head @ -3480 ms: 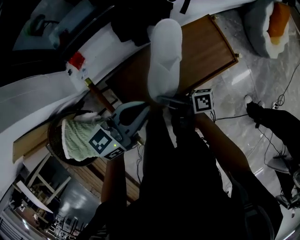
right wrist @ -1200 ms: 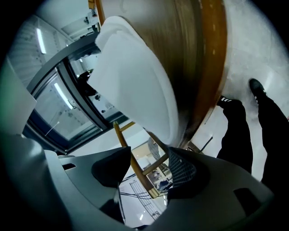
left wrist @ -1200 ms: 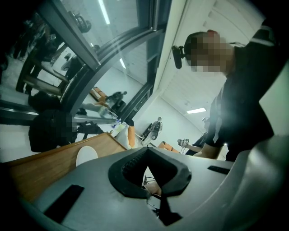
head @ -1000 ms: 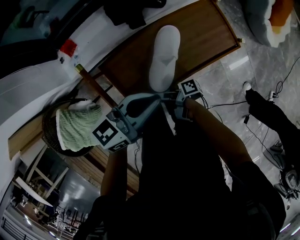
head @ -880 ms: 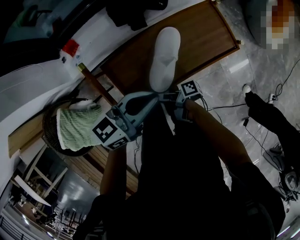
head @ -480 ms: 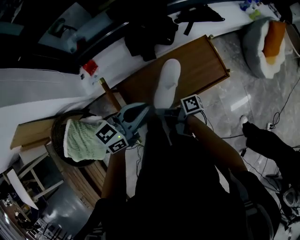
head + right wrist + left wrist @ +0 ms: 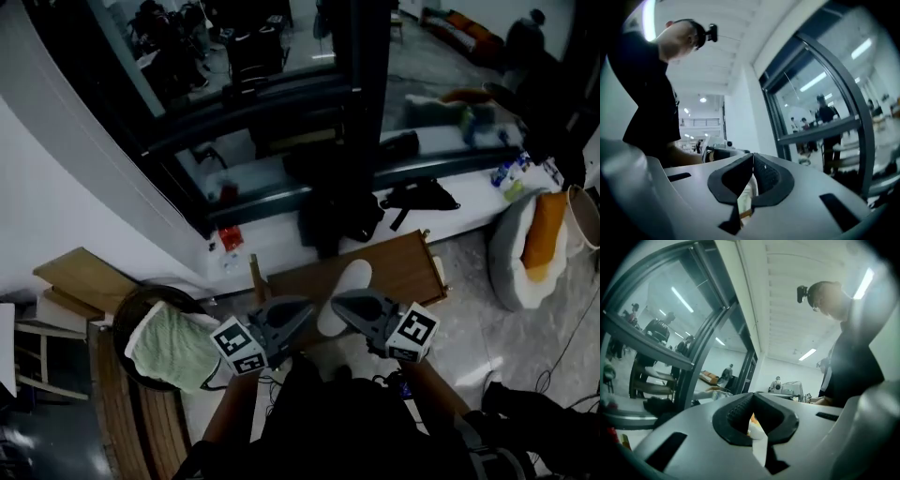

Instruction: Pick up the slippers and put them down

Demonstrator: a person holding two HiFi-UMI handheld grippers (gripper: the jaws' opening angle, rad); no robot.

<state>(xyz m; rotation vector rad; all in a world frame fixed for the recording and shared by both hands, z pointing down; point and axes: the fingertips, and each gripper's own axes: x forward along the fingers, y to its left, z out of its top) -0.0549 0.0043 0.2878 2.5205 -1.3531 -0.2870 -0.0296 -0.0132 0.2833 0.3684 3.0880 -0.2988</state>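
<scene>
Right gripper (image 7: 337, 302) jaws have just been closing and are now clenched on nothing; left gripper (image 7: 309, 307) is clenched empty too. Both have lifted clear of the white slipper (image 7: 352, 279), which lies flat on the wooden board (image 7: 405, 267), below and just ahead of their tips. Put-down looks done for this one
</scene>
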